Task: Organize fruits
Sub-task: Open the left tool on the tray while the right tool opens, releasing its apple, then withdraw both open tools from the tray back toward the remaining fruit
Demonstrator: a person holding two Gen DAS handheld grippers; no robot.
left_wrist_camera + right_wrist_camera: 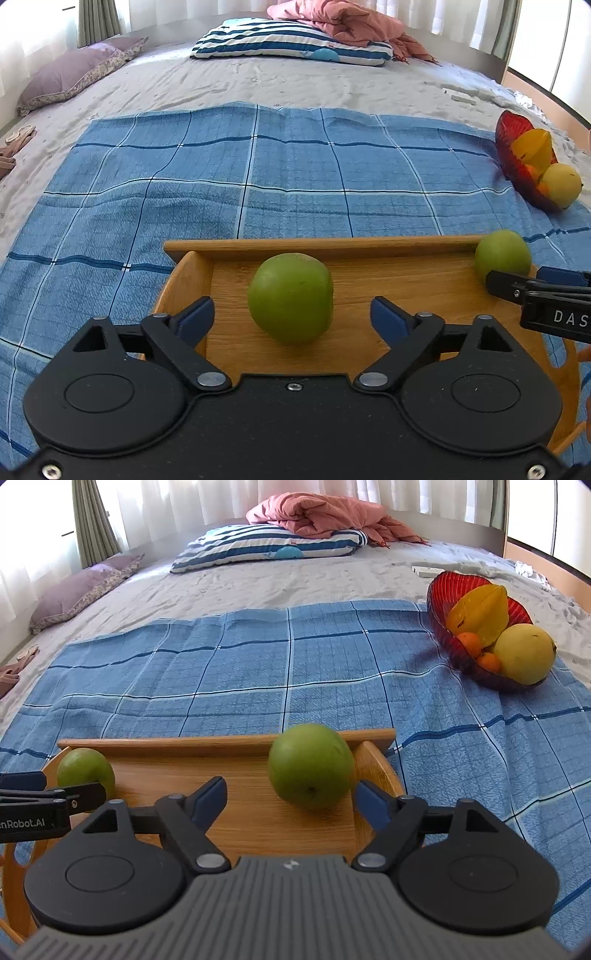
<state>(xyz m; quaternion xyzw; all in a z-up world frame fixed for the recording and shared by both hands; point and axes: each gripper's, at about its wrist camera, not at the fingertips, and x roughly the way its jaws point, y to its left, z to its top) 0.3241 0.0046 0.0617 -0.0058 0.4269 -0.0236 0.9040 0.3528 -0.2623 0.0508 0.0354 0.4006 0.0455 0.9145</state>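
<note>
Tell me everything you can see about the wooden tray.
The wooden tray looks like light bamboo, with a straight raised far wall and curved ends. It lies flat on the blue checked cloth on the bed. Two green fruits rest on its floor, one near each end, each between an open gripper's fingers, untouched.

— Where do the fruits sit?

— Two lie in the tray, which rests on the cloth spread over the bed. The left fruit is between the left gripper's jaws, untouched; the right fruit sits by the tray's right end.

— And the bowl?

— Farther back on the right (at the cloth's edge), with other fruit in it. Pillows lie behind.
</note>
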